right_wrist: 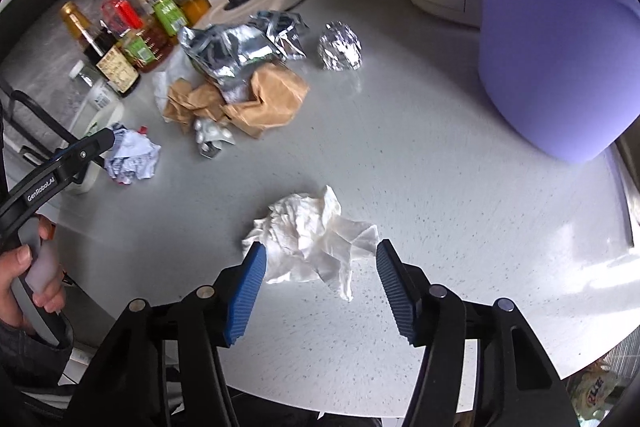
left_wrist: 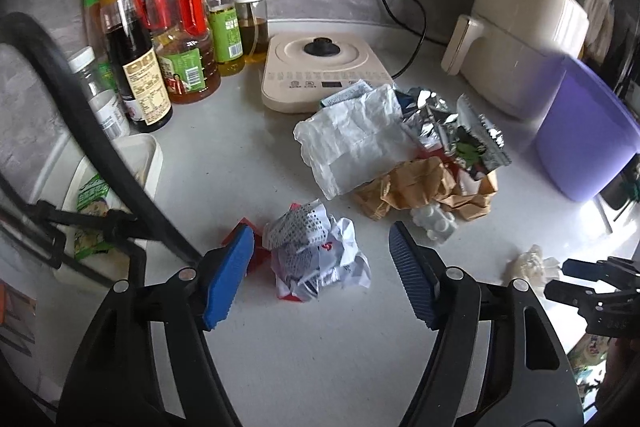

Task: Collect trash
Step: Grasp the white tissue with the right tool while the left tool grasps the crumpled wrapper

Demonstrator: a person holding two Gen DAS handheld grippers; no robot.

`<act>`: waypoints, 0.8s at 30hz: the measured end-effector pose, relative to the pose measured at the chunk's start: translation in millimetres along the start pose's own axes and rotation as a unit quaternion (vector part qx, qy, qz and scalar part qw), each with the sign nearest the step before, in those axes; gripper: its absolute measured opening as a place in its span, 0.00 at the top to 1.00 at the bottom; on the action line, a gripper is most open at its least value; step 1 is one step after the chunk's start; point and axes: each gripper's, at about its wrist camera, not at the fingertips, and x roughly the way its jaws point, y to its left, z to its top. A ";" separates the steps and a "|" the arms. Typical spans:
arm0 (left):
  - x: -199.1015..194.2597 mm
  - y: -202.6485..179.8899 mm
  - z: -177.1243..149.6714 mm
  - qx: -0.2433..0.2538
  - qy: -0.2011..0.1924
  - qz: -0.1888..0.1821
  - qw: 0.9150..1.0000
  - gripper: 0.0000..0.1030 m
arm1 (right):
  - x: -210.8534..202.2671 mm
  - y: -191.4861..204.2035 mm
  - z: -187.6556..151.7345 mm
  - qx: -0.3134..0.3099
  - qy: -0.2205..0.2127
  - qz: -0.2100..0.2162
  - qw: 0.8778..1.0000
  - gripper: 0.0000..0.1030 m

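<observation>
White speckled countertop (right_wrist: 460, 187). Bottles (left_wrist: 160, 39) stand along the back edge beside a cream induction cooker (left_wrist: 316, 67). Mid-surface: crumpled brown paper (right_wrist: 260, 103), foil wrappers (right_wrist: 236, 47), foil ball (right_wrist: 340, 47), white tissue (right_wrist: 312, 235), purple bin (right_wrist: 552, 39)

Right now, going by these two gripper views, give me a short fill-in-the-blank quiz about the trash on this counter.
1. Between the left gripper's pads lies a crumpled printed ____.
2. The right gripper straddles a crumpled white ____.
3. The tall bin by the cream appliance is coloured ____.
4. The shiny ball beside the bin is made of ____.

Missing words: wrapper; tissue; purple; foil.
</observation>
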 end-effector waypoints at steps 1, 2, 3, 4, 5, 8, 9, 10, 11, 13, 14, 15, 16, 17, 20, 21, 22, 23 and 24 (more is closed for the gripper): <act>3.9 -0.7 1.1 0.002 0.001 0.003 1.000 0.32 | 2.4 -0.2 -0.3 0.002 0.002 -0.001 1.000 0.45; 8.6 -1.7 2.2 0.006 0.002 0.007 1.000 0.32 | 4.6 -1.5 -0.4 0.004 0.004 -0.002 1.000 0.45; 12.1 -1.7 3.1 0.009 0.002 0.010 1.000 0.32 | 6.5 -1.9 -0.6 0.006 0.006 -0.002 1.000 0.45; 15.6 -2.0 3.9 0.011 0.004 0.014 1.000 0.32 | 8.1 -2.5 -0.8 0.007 0.008 -0.003 1.000 0.45; 19.9 -2.3 4.9 0.013 0.009 0.019 1.000 0.32 | 9.2 -2.9 -0.5 0.008 0.009 -0.003 1.000 0.45; 27.5 -1.8 6.1 0.011 0.013 0.029 0.999 0.38 | 11.9 -3.5 1.2 0.004 0.016 -0.009 1.000 0.46; 28.0 -1.6 6.8 0.010 0.014 0.029 0.999 0.44 | 12.0 -3.6 2.0 0.002 0.015 -0.012 1.000 0.53; 28.4 -1.7 7.4 0.008 0.016 0.027 0.999 0.55 | 12.4 -2.5 3.4 -0.002 0.015 -0.015 1.000 0.65; 28.2 -1.8 7.9 0.008 0.017 0.026 0.999 0.61 | 12.7 -2.0 4.8 -0.003 0.017 -0.014 1.000 0.71; 23.6 -3.0 9.0 0.007 0.011 0.029 0.999 0.68 | 12.2 -2.6 7.1 0.000 0.020 -0.010 1.000 0.87; 20.2 -3.7 9.5 0.008 0.005 0.031 0.999 0.77 | 9.9 -3.5 7.1 0.001 0.017 -0.010 1.000 0.88; 15.8 -4.4 10.8 0.010 0.001 0.029 1.000 0.80 | 6.1 -2.3 8.0 0.001 0.010 -0.011 1.000 0.91; 10.2 -4.4 12.6 0.010 -0.003 0.022 1.000 0.81 | 1.5 -0.4 9.0 0.000 0.002 -0.013 1.000 0.92; 6.8 -4.0 13.9 0.009 -0.007 0.016 1.000 0.81 | -2.3 1.4 10.0 0.000 -0.003 -0.013 1.000 0.92; -11.6 -4.1 19.0 0.011 -0.031 -0.003 0.999 0.81 | -17.6 8.3 15.1 0.001 -0.026 -0.019 0.999 0.92; -18.4 -4.2 20.3 0.014 -0.039 -0.011 0.999 0.82 | -23.0 10.7 17.0 0.001 -0.033 -0.022 0.999 0.92; -24.8 -4.0 21.4 0.017 -0.046 -0.019 0.999 0.82 | -29.1 14.5 18.6 0.002 -0.043 -0.026 0.999 0.92; -30.5 -3.6 22.2 0.018 -0.053 -0.025 0.998 0.82 | -34.5 15.2 19.6 0.004 -0.049 -0.029 0.998 0.92; -35.1 -2.9 23.2 0.019 -0.058 -0.031 0.998 0.82 | -39.9 18.6 20.3 0.006 -0.057 -0.031 0.998 0.92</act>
